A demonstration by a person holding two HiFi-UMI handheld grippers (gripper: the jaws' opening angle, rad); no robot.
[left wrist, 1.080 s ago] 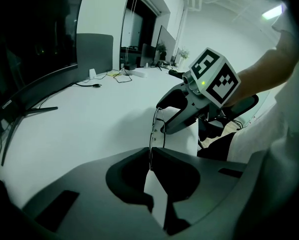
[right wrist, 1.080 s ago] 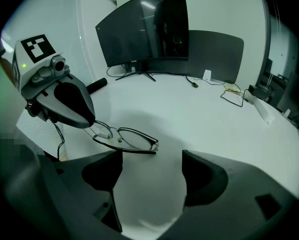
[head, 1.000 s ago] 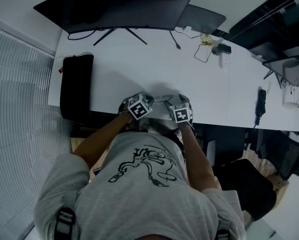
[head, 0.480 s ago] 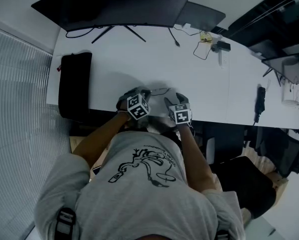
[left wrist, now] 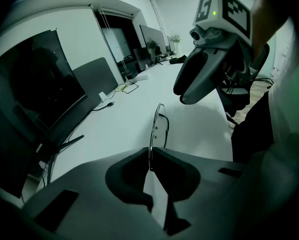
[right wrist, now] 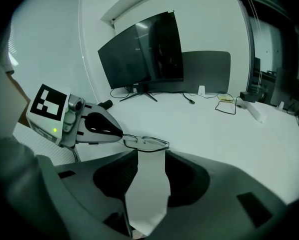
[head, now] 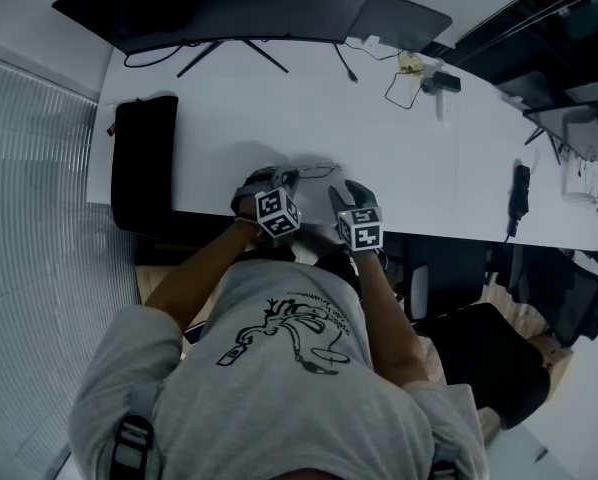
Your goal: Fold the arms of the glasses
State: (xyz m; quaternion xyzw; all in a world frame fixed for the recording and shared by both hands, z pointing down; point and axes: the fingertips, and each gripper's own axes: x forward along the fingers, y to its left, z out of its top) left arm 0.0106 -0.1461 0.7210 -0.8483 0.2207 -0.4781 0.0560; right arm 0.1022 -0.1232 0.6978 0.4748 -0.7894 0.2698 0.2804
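"Glasses: where are they sitting right now?"

"They are hanging out ahead of the left gripper; its jaws are pinching tight on the thin wire at one end of the frame; the lenses are stretching away from its tips, edge-on in its own view."

"And the right gripper?"

"Its jaws have just been closing, yet they are standing apart; nothing is sitting between them; only the white desk is showing through the gap; the glasses are lying crosswise just beyond its tips, not touching the pads."

"How are the two grippers standing to each other?"

"Near each other, both pointing downward; the left one is reaching in from the left of the right gripper's view; the glasses are lying between the two sets of tips."

"Are the glasses resting on the desk?"

"I cannot tell; they are showing low over it; the arms are looking too thin for me to say whether they are folded."

"Anything else around?"

"A curved monitor is standing well beyond both grippers; a black bag is lying well off to the left gripper's left."
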